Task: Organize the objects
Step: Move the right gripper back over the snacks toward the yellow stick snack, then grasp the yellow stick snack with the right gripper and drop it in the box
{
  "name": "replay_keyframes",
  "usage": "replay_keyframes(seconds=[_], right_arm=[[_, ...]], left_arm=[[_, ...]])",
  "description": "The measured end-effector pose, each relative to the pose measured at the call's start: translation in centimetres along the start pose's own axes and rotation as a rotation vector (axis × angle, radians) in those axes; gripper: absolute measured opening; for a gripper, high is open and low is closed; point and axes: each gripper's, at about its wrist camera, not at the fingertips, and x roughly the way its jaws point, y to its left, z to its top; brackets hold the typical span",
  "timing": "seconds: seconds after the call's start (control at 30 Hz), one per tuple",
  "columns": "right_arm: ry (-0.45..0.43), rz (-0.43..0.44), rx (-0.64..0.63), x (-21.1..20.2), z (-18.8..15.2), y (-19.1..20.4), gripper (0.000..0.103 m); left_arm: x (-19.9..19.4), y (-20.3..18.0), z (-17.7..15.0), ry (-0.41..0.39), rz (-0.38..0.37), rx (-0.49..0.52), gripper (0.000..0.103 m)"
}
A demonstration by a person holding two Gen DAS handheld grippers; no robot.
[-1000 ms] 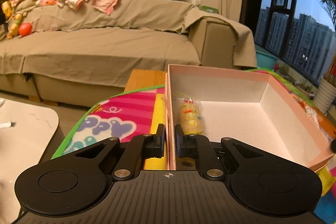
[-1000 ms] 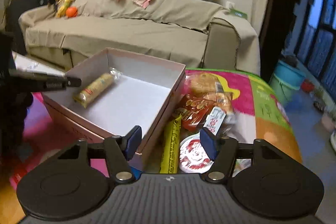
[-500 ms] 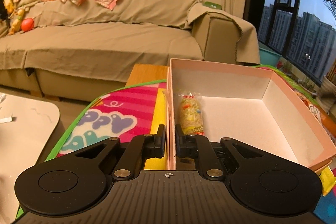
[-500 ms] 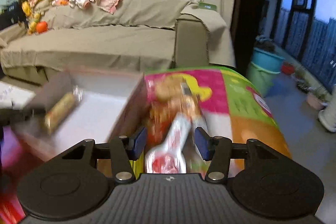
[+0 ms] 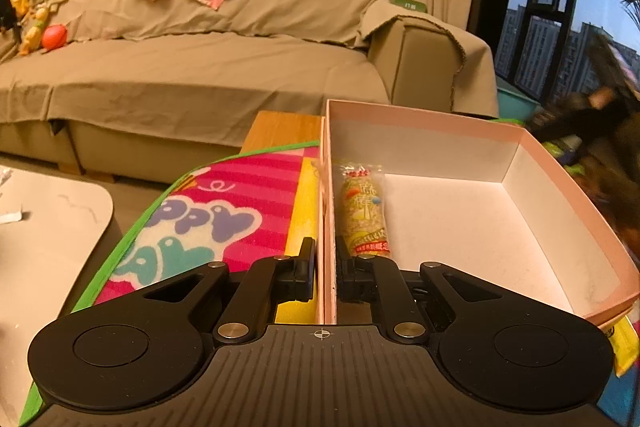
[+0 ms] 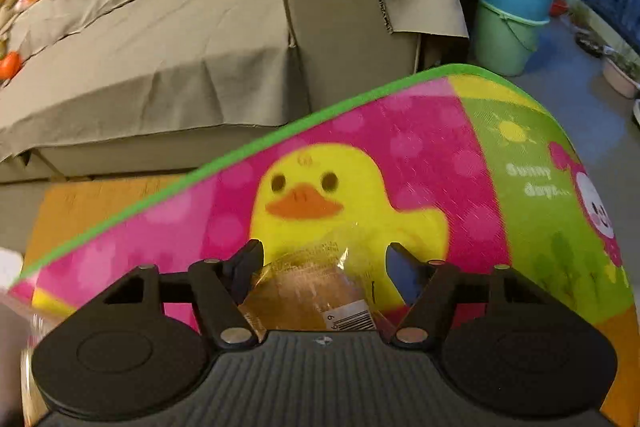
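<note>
My left gripper (image 5: 325,269) is shut on the left wall of the open pink box (image 5: 560,183), one finger outside and one inside. A yellow wrapped snack bar (image 5: 364,211) lies inside the box along that wall. My right gripper (image 6: 324,263) is open, with its fingers on either side of a clear-wrapped brown pastry packet (image 6: 308,291) that lies on the colourful mat (image 6: 440,155). I cannot tell whether the fingers touch the packet. The right gripper shows only as a dark blur (image 5: 592,115) in the left wrist view.
The mat, with a yellow duck print (image 6: 316,187), covers a wooden table (image 5: 280,127). A beige covered sofa (image 5: 200,67) stands behind. Blue and green buckets (image 6: 512,23) sit on the floor at the right. A white table (image 5: 48,227) is at the left.
My right gripper swung away from the box and the snack pile, moved forward and down over the mat, and now straddles the pastry packet. The left gripper kept its hold on the box wall.
</note>
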Motion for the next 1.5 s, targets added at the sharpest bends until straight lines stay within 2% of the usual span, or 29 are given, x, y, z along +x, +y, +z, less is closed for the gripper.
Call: replay_keyframes(seconds=[0.17,0.4,0.47,0.5,0.53,0.63,0.7,0.83,0.9,0.93,1.0,1.07,1.13,1.27,1.5], right_arm=[[0.040,0.018,-0.020,-3.3,-3.8,-3.1,0.063],[0.082,0.135,-0.103,-9.5,-11.8,-3.8,0.063],[0.013,0.132,-0.115,-12.7,-13.7,-3.9,0.065],[-0.053,0.119,-0.137,-14.8,-14.8,-3.9,0.068],[-0.112,0.095,-0.163,-16.6,-15.9,-3.8,0.072],[-0.231,0.017,-0.270,-20.4,-19.5,-2.3,0.073],[-0.240,0.044,-0.306,-21.5,-21.4,-0.9,0.073],[-0.215,0.178,-0.277,-21.1,-23.4,2.3,0.072],[-0.184,0.174,-0.292,-19.1,-23.7,4.2,0.064],[-0.165,0.152,-0.310,-17.9,-23.9,5.2,0.054],[-0.172,0.096,-0.366,-16.6,-24.2,7.0,0.051],[-0.180,0.013,-0.416,-16.0,-24.4,7.9,0.032],[-0.149,0.008,-0.398,-16.4,-24.0,7.5,0.024],[-0.118,0.003,-0.387,-18.1,-24.6,6.4,0.019],[-0.092,0.044,-0.336,-23.3,-25.9,5.1,0.019]], left_arm=[[-0.1,-0.3,0.0,-0.006,0.008,0.009,0.012],[-0.2,-0.3,0.0,-0.005,0.008,0.008,0.012],[-0.1,-0.3,0.0,-0.004,0.008,0.007,0.012],[-0.1,-0.3,0.0,-0.003,0.009,0.008,0.012],[-0.1,-0.4,0.0,-0.001,0.011,0.008,0.012],[0.0,-0.7,0.1,0.010,0.028,0.008,0.012],[0.0,-1.0,0.0,0.015,0.043,0.014,0.012],[-0.3,-1.2,-0.2,0.013,0.062,0.014,0.012],[-0.7,-1.3,-0.3,0.004,0.063,0.019,0.012],[-0.9,-1.3,-0.3,-0.002,0.068,0.020,0.012],[-1.1,-0.9,-0.4,-0.006,0.061,0.010,0.012],[-1.2,-0.4,-0.3,-0.005,0.041,-0.012,0.012],[-1.2,-0.3,-0.2,-0.008,0.032,-0.025,0.012],[-1.5,0.1,-0.1,-0.017,0.016,-0.045,0.012],[-1.7,0.0,-0.2,-0.033,0.014,-0.040,0.012]])
